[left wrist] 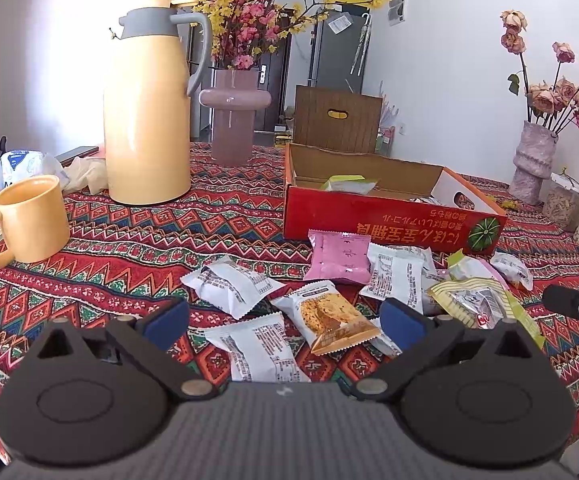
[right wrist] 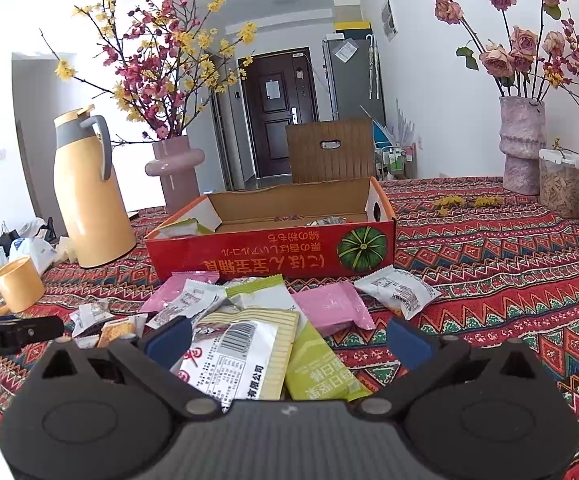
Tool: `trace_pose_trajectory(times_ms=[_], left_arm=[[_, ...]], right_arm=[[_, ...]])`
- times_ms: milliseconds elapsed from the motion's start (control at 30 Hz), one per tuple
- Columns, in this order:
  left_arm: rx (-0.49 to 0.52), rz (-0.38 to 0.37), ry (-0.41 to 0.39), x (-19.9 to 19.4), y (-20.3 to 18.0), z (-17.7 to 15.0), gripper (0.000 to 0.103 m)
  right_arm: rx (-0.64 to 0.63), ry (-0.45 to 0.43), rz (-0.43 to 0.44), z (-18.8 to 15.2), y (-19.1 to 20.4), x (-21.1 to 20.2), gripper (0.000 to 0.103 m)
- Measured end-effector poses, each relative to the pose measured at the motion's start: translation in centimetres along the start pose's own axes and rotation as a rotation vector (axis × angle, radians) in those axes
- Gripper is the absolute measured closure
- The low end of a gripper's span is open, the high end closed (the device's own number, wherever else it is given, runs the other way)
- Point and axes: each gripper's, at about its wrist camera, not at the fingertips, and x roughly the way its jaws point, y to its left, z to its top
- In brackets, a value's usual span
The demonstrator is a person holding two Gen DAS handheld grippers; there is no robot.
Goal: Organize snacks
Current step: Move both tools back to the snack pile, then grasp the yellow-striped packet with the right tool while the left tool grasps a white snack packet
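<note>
A: Left gripper [left wrist: 283,320] is spread wide, holding nothing, over a cake-print packet [left wrist: 329,318]. The snack pile [left wrist: 389,280] lies near the red box [left wrist: 389,216].

B: Right gripper [right wrist: 289,338] gapes too, empty, above a barcode packet [right wrist: 235,354] (only this view shows it). Reads "有限公司". Left gripper's side says "Robot.AI".

On the bench stand one red box [right wrist: 269,246], one yellow thermos [left wrist: 147,108], one yellow mug [left wrist: 29,220], and two pink packets [right wrist: 331,306] at frame centre in the right wrist view.
</note>
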Motion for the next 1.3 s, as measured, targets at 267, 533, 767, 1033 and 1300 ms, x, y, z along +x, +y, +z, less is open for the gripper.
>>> trace_pose_trajectory(times_ms=[267,533,767,1033,1300], left_arm=[[-0.004,-0.007,0.014,0.1,0.0,-0.4,0.0],[-0.011,-0.016,0.027,0.1,0.9,-1.1,0.0],[-0.027,-0.023,0.033,0.1,1.6,-1.4,0.0],[-0.04,-0.018,0.047,0.5,2.0,-1.6,0.0],[-0.038,-0.01,0.054,0.6,2.0,-1.6,0.0]], right_arm=[[-0.029,0.049,0.025,-0.7,1.8,0.5,0.0],[-0.054,0.134,0.012,-2.4,4.1,2.2,0.006],[-0.065,0.175,-0.016,-3.1,4.8,3.4,0.02],[-0.09,0.171,-0.032,-3.4,5.0,3.6,0.04],[-0.07,0.146,0.002,-3.1,4.5,2.9,0.062]])
